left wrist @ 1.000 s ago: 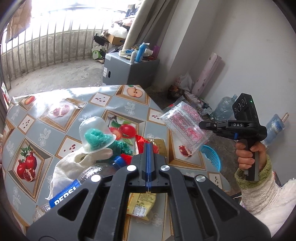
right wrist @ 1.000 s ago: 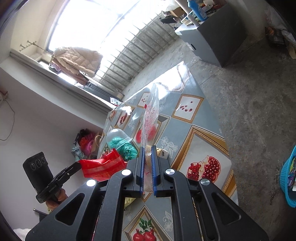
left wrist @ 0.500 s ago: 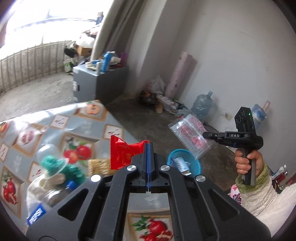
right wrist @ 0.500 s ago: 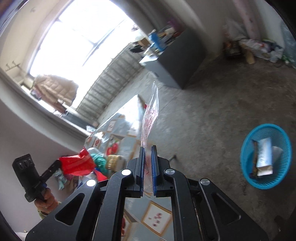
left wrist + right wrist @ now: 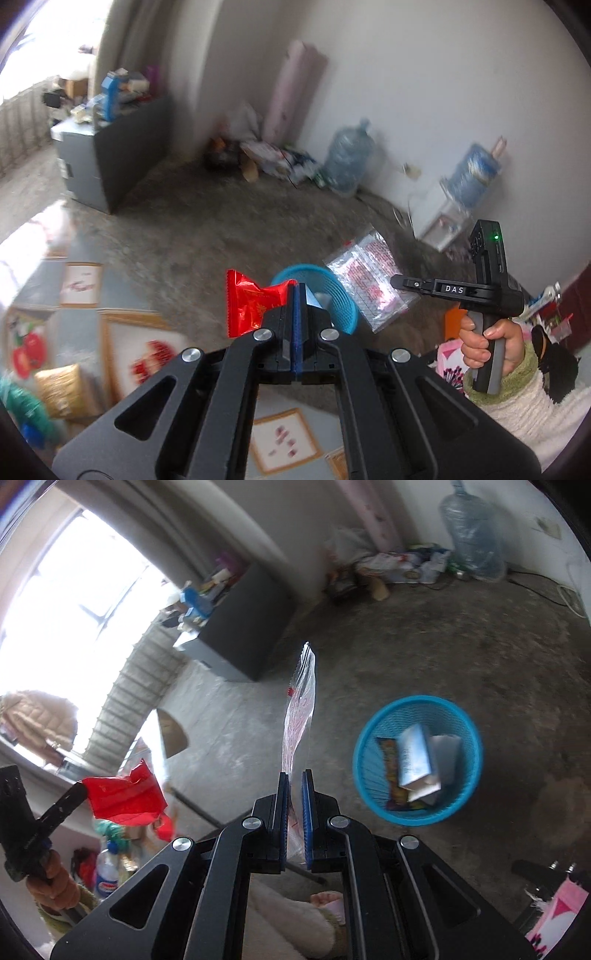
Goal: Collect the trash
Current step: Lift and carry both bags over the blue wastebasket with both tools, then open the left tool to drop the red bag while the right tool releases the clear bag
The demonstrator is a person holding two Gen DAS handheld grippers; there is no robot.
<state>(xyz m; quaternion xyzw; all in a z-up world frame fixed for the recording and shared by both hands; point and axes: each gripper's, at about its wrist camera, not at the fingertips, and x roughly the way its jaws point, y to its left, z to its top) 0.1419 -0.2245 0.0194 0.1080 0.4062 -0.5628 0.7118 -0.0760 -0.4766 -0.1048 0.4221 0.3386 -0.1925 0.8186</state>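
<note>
Both grippers carry trash above floor, blue basket below.
Left gripper (image 5: 297, 295) jaws clamped tight on red wrapper (image 5: 255, 308), which sticks out up-left from the tips; in right wrist view same wrapper (image 5: 125, 794) at far left. Right gripper (image 5: 294, 779) nearly closed, pinching clear plastic bag (image 5: 301, 716) with red print, bag standing edge-on straight ahead of the tips. Blue basket (image 5: 373, 738) on concrete floor, right of bag, apart from it, already holding cartons and wrappers. Patterned table (image 5: 88, 284) at lower left.
</note>
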